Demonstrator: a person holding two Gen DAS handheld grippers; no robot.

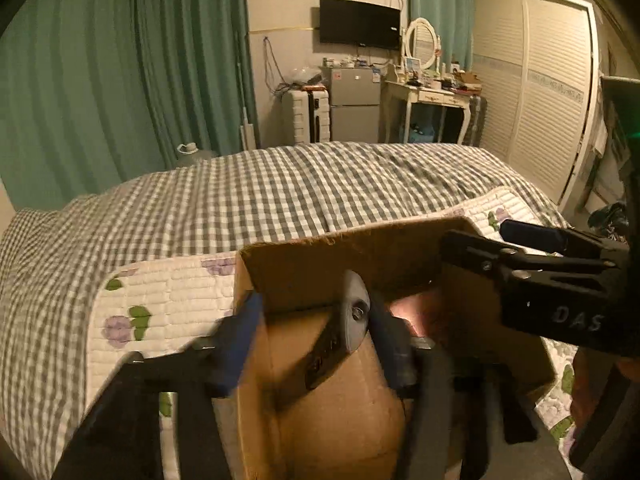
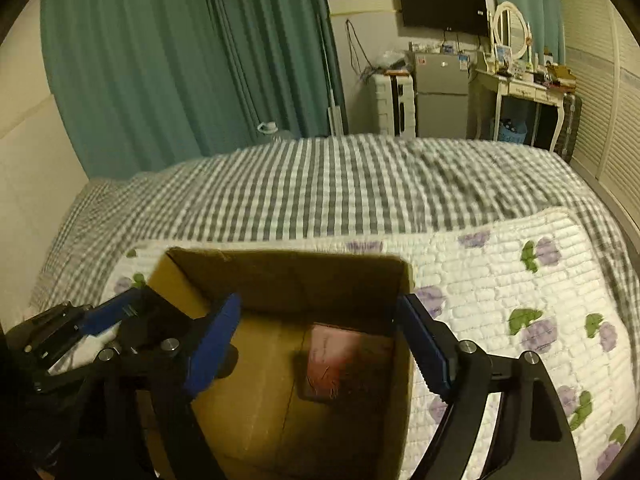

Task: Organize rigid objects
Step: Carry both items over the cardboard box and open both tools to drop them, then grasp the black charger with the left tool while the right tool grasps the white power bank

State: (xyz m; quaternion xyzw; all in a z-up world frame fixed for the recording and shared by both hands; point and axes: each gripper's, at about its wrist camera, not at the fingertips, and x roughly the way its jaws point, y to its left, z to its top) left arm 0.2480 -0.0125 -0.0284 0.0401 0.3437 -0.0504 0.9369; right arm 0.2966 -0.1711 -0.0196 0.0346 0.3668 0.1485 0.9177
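Observation:
An open cardboard box (image 1: 320,256) stands on a quilted flowered mat on the bed; it also shows in the right wrist view (image 2: 280,268). My left gripper (image 1: 316,340) is open over the box's left wall, and a grey tool-like object (image 1: 348,328) sits between its blue pads, leaning against the right pad. Whether it is still gripped I cannot tell. My right gripper (image 2: 316,344) is open and empty above the box. A pinkish flat object (image 2: 328,356) lies on the box floor. The right gripper also shows at the right of the left wrist view (image 1: 520,256).
The flowered mat (image 2: 500,300) lies on a grey checked bedspread (image 2: 340,184). Teal curtains, a wall TV, a small fridge, a dressing table and a white wardrobe stand beyond the bed.

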